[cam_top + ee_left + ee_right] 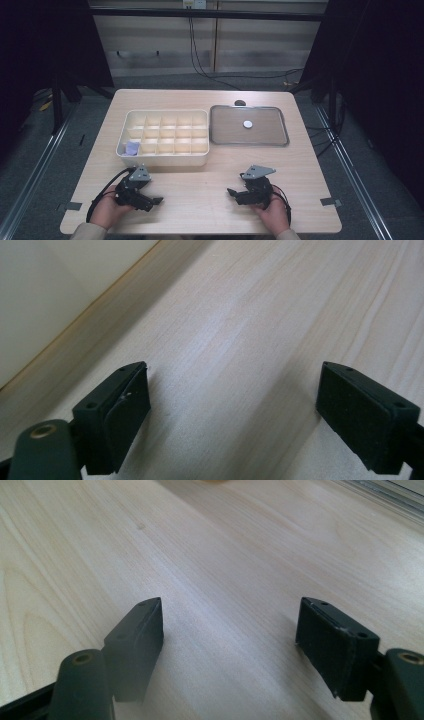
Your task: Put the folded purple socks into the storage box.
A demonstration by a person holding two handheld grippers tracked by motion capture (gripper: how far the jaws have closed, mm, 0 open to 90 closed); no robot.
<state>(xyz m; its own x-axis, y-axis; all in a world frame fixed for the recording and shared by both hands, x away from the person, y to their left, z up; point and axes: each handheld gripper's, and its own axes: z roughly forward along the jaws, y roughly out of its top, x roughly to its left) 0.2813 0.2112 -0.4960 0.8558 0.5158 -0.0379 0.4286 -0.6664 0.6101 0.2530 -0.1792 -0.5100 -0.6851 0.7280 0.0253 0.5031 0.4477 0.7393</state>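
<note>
We rest both black two-jaw grippers, left (156,201) and right (231,191), released and empty near the front edge of the pale wooden table (200,182), likely before reaching for the small white disc (247,123) in the metal tray (280,141) beside the cream compartment box (165,159).

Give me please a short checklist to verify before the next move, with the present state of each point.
1. Left gripper open, nothing between its jaws: ok.
2. Right gripper open, nothing between its jaws: ok.
3. White disc lying free in the metal tray: ok.
4. Divided organiser box beside the tray, upright: ok.
5. Pale purple item in the box's near-left compartment; what it is: cannot tell.
</note>
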